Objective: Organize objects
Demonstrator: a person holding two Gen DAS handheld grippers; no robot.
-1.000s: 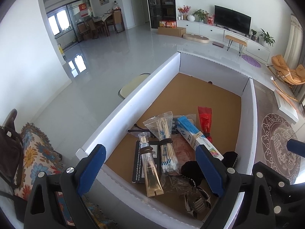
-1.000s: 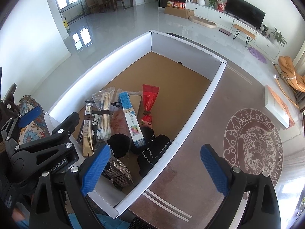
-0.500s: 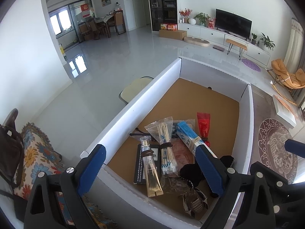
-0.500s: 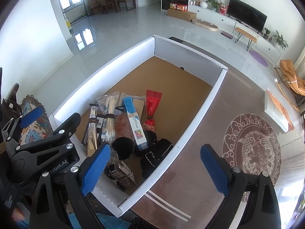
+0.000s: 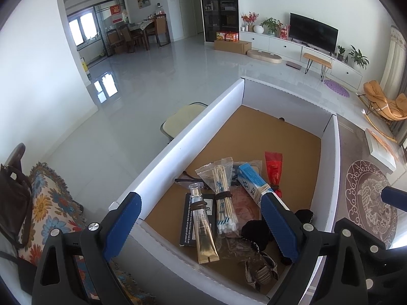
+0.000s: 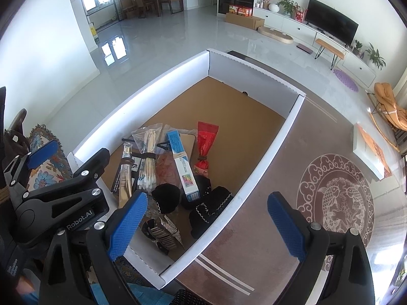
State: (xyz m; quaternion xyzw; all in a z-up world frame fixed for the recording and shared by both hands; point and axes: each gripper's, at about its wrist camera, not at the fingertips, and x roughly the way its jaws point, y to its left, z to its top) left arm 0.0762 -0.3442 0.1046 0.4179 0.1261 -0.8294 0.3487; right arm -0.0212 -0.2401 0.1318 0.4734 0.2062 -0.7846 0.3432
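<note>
A white-walled box [image 5: 178, 139] with a bare brown cardboard floor sits on a patterned surface [image 6: 335, 203]. The far half of the box floor lies open; all the items crowd the near end.

The left claw [image 5: 201, 225] hangs above the box's near wall, spread wide and holding nothing. The right claw [image 6: 206, 225] also stands wide and empty, above the box's right wall, with one finger over the box and the other over the surface.

Inside, a gold tube [image 5: 203, 226] lies lengthwise, its clear cap toward the far end, resting on a black card [image 5: 187, 218]. Just beside it to the right, a swab bundle [image 5: 223, 195] in a clear bag runs nearly parallel, cotton tips toward the near wall. A blue carton [image 5: 251, 183] lies on a slant, its far end leaning left. A red packet [image 5: 273, 170] lies right of it, its tied neck toward the near end. Black pouches [image 6: 211, 208] and a striped clip [image 6: 165, 233] fill the near right corner, against the right wall.
</note>
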